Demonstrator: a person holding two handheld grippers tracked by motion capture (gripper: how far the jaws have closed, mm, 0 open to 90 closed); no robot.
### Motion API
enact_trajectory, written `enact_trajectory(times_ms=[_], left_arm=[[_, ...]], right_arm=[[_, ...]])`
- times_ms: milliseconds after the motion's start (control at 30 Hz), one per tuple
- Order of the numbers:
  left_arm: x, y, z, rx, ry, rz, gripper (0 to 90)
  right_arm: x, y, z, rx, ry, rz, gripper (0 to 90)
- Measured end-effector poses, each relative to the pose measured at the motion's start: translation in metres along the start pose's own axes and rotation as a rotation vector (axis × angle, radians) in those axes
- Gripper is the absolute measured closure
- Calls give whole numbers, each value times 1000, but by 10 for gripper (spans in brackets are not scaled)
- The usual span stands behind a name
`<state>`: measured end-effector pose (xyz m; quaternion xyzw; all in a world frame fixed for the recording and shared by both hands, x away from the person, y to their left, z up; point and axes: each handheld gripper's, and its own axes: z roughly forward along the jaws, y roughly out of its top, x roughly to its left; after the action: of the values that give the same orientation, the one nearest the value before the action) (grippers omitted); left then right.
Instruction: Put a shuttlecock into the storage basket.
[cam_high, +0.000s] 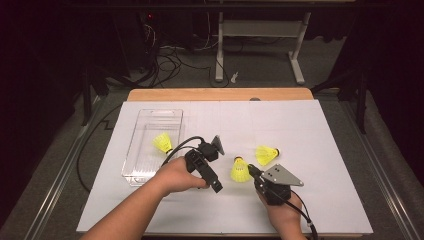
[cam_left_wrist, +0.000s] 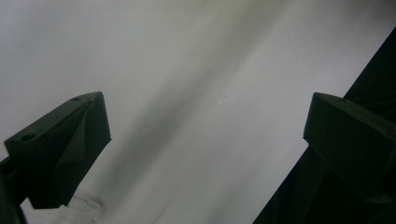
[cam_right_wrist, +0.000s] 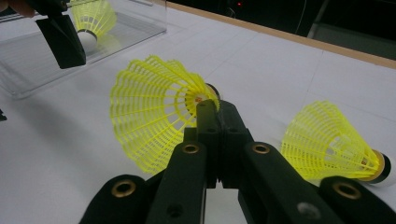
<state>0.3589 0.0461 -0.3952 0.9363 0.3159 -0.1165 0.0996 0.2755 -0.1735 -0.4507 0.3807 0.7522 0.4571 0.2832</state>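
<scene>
Clenched on the near shuttlecock (cam_right_wrist: 154, 116), the right gripper (cam_right_wrist: 217, 109) is lifting it toward the clear tray (cam_high: 131, 150) — the left gripper (cam_left_wrist: 205, 140) is waiting, jaws released.

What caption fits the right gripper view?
Right gripper shut on a yellow shuttlecock; a second shuttlecock lies beside it.

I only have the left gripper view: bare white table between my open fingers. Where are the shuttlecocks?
Observer: The first shuttlecock sits in the clear tray, at the left of the table.
Operator: And the right gripper?
Observer: Its fingers are shut on the skirt of the second shuttlecock, mid-table.
Operator: Any more?
Observer: The third shuttlecock lies on its side on the table, to the right of the second.
</scene>
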Motion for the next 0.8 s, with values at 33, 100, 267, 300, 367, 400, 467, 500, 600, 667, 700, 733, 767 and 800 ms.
enact_trajectory(times_ms=[33,100,267,300,367,400,467,500,600,667,700,733,767,800], left_arm=[[0,0,0,-2,-1,-2,18],[-1,1,0,-5,-5,-2,19],[-2,2,0,-4,-3,-1,20],[-2,2,0,-4,-4,1,20],[-2,2,0,-5,-4,1,21],[-3,3,1,-3,-5,0,22],[-2,3,1,2,-6,2,22],[-3,4,2,5,-11,5,22],[-3,5,3,1,-8,7,24],[-4,6,3,-1,-6,6,31],[-4,6,3,-6,-6,2,35],[-4,7,3,-10,-3,-3,42],[-4,7,3,-12,3,-3,57],[-4,7,3,-18,5,-11,68]], right_arm=[[1,0,1,-3,1,-2,900],[3,0,1,2,4,-6,900],[10,-2,3,9,19,-28,900],[11,-2,3,9,20,-28,900],[14,-2,4,8,27,-33,900],[14,-2,4,11,30,-34,900],[16,-2,5,11,35,-34,900],[17,-2,5,13,37,-36,900],[20,-1,7,13,46,-39,900],[23,0,8,11,52,-39,900],[24,0,8,12,55,-44,900],[25,0,9,9,63,-42,900],[26,0,9,12,68,-40,900],[27,0,9,13,70,-37,900]])
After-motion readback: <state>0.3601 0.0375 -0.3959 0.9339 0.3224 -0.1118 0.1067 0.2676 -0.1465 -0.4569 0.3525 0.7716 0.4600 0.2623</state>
